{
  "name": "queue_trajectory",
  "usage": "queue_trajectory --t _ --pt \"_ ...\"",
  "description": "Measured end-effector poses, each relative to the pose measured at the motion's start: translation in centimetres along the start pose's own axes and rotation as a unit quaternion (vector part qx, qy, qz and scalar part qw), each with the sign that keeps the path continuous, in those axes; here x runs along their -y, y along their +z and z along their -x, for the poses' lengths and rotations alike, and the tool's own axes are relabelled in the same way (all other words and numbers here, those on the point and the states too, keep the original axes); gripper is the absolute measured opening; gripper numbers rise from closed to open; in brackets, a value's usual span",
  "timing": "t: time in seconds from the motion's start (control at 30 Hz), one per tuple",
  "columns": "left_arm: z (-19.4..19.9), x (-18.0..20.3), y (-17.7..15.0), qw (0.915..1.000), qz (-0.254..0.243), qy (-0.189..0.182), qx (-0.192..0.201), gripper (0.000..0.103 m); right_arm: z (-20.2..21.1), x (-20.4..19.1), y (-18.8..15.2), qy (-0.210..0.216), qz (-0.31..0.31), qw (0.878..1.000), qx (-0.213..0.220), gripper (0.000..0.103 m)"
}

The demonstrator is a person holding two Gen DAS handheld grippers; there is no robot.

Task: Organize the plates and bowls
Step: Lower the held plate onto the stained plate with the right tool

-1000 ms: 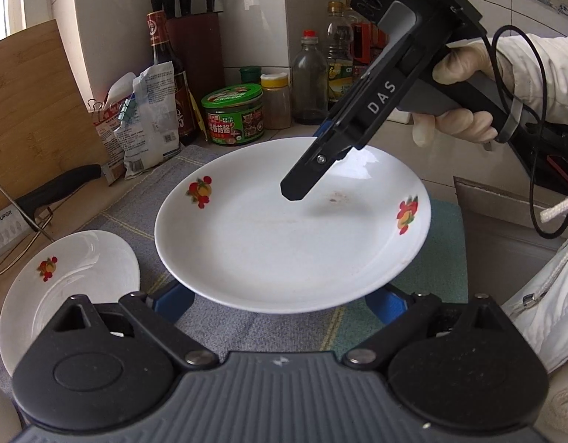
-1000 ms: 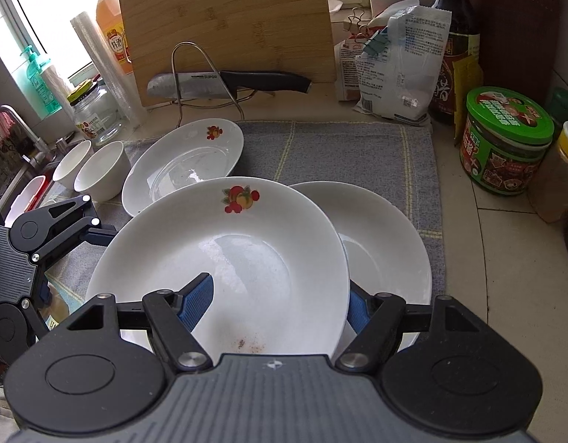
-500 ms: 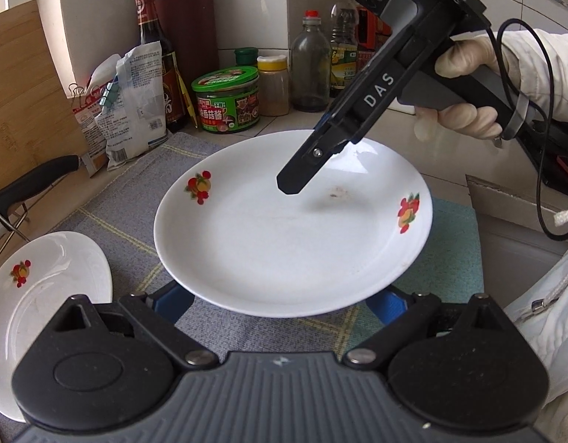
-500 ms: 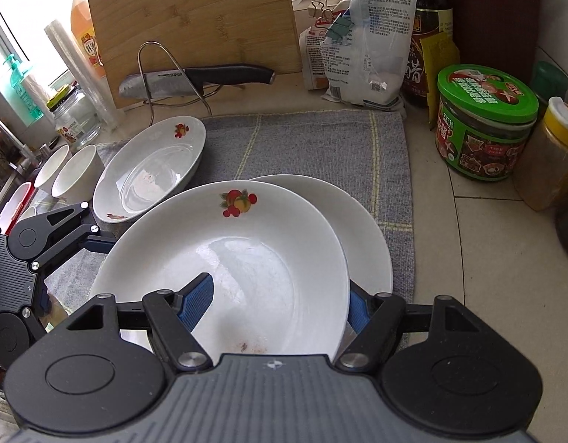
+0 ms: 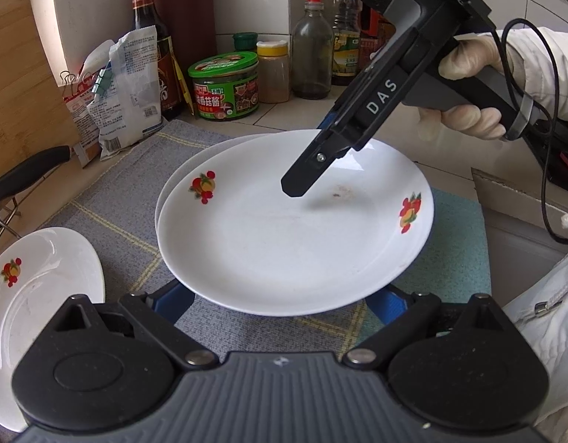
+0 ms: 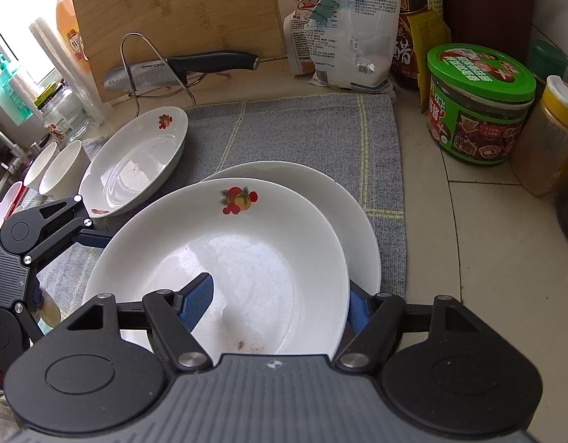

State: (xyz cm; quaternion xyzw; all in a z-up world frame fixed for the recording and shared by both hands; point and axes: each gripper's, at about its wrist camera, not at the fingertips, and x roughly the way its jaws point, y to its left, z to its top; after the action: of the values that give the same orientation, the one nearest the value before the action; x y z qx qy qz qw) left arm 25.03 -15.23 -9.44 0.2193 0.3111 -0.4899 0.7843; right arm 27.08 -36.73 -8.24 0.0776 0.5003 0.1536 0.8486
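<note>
A white plate with fruit prints (image 5: 291,229) (image 6: 224,258) hangs just above a second white plate (image 5: 195,162) (image 6: 357,214) on the grey cloth (image 6: 295,129). My right gripper (image 6: 280,295) is shut on the held plate's rim, one blue pad inside it and one outside; in the left wrist view it reaches in from the upper right (image 5: 320,155). My left gripper (image 5: 280,299) is open with its blue fingers wide apart under the plate's near edge; whether they touch it is unclear. A third plate (image 5: 40,295) (image 6: 136,162) lies to the left. Two white bowls (image 6: 58,166) stand beyond it.
A knife on a wire rack (image 6: 180,70) and a wooden cutting board (image 6: 180,11) stand behind the cloth. A green-lidded jar (image 6: 475,103), a yellow-lidded jar (image 6: 549,136), bottles (image 5: 313,48) and bagged goods (image 6: 350,26) line the wall. A teal mat (image 5: 457,251) lies on the right.
The held plate has moved with both grippers toward the jars and now hangs over the second plate. The third plate has slid further left in the left wrist view.
</note>
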Motion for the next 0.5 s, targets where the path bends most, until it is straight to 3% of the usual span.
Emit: queue_trajectory --t 0.5 --pt "0.06 -0.24 0.13 1.0000 0.000 0.008 -0.003 0.097 1.00 0.29 -0.54 0.003 -0.012 1.000 0.003 0.078"
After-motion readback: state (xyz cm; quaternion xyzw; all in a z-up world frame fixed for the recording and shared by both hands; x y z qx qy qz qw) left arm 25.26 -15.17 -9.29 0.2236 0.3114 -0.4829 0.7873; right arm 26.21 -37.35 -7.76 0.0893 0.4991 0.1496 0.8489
